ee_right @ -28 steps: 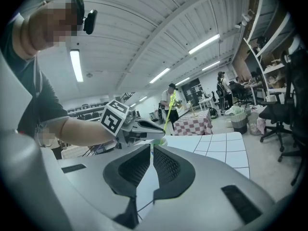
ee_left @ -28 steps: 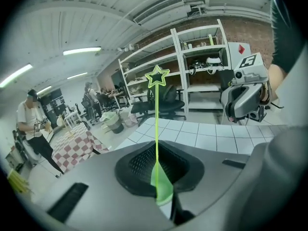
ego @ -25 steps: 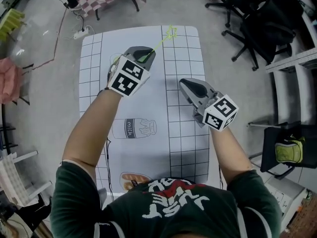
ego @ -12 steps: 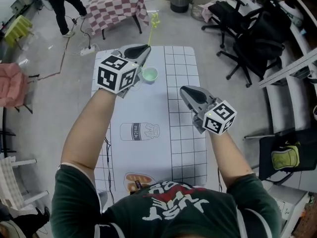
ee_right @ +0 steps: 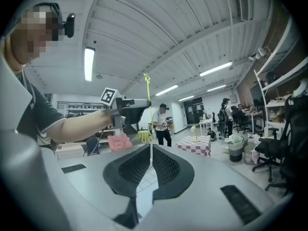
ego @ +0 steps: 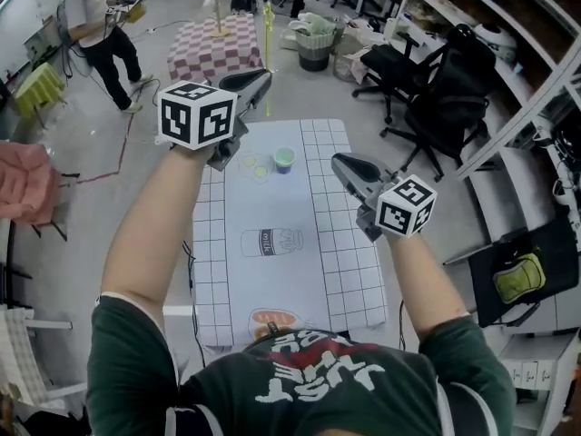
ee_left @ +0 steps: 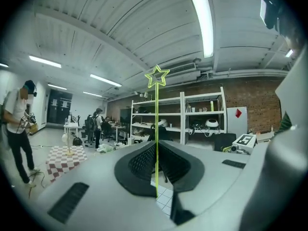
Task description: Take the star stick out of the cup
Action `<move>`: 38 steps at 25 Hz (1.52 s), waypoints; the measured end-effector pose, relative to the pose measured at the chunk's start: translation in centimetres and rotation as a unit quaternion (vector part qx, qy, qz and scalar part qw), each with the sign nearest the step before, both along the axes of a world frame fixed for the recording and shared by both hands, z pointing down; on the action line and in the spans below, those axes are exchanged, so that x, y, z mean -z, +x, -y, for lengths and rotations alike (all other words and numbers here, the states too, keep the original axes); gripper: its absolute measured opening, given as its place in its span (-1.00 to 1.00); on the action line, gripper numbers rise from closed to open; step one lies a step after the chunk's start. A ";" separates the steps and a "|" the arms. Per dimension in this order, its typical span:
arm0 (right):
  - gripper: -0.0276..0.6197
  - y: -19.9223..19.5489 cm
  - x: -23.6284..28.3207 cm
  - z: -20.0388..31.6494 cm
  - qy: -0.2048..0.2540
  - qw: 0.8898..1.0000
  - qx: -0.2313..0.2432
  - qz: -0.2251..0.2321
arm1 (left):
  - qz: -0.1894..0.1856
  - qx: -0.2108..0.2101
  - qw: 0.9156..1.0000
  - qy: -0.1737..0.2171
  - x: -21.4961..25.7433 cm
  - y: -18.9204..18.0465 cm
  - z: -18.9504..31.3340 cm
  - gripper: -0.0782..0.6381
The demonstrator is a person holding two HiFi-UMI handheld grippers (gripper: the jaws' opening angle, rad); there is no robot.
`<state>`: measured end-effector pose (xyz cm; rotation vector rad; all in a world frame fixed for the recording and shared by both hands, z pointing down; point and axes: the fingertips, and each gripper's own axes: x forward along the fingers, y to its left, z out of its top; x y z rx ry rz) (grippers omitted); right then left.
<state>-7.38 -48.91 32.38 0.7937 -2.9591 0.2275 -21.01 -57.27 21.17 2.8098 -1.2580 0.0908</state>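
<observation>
The left hand-held gripper (ego: 252,82) is held high above the far end of the worktop (ego: 318,198), jaws clamped on the star stick (ego: 268,34). In the left gripper view the thin yellow-green shaft (ee_left: 156,114) runs straight up out of the seam between the dark pads, with the outlined star at its top. The grip sits low on the shaft, so most of the length stands free above the jaws. That, I'd judge, is why the stick is kept upright: tilted, so slight a rod could pivot in the pinch.

The green cup (ego: 284,159) stands on the worktop well below the stick and apart from it, upright and with nothing sticking out of it. So the stick is clear of the rim, and the taking-out looks done or all but done.

The right hand-held gripper (ego: 349,163) hangs over the worktop's right side, near the cup but not touching it. Its own view shows the pads (ee_right: 166,165) drawn together with nothing between them, though a hairline slit may remain — the view is too coarse to say. It seems simply parked out of the way, since the cup stands steady without bracing.

A pale disc (ego: 259,167) lies just beside the cup.
</observation>
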 end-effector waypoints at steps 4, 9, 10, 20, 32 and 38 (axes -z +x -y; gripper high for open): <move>-0.81 0.7 4.5 -3.4 0.014 1.000 -0.007 0.010 | 0.003 0.003 1.000 0.005 4.5 -0.2 -3.7 -0.73; -0.81 5.2 8.4 -6.5 0.029 0.999 0.006 0.025 | 0.007 0.027 0.999 0.026 9.2 2.7 -7.4 -0.73; -0.81 6.4 8.7 -7.2 0.028 0.999 0.009 0.025 | 0.007 0.032 0.999 0.027 9.9 3.7 -8.1 -0.72; -0.82 15.7 10.5 -11.7 0.034 0.996 0.078 0.009 | 0.000 0.079 0.996 0.042 12.7 13.3 -15.1 -0.73; -0.82 16.1 11.5 -14.9 0.045 0.994 0.102 0.020 | -0.005 0.078 0.997 0.013 8.1 13.8 -21.6 -0.72; -0.82 12.0 10.5 -15.9 0.041 0.996 0.073 0.021 | -0.017 0.045 0.999 0.008 6.1 9.2 -23.2 -0.73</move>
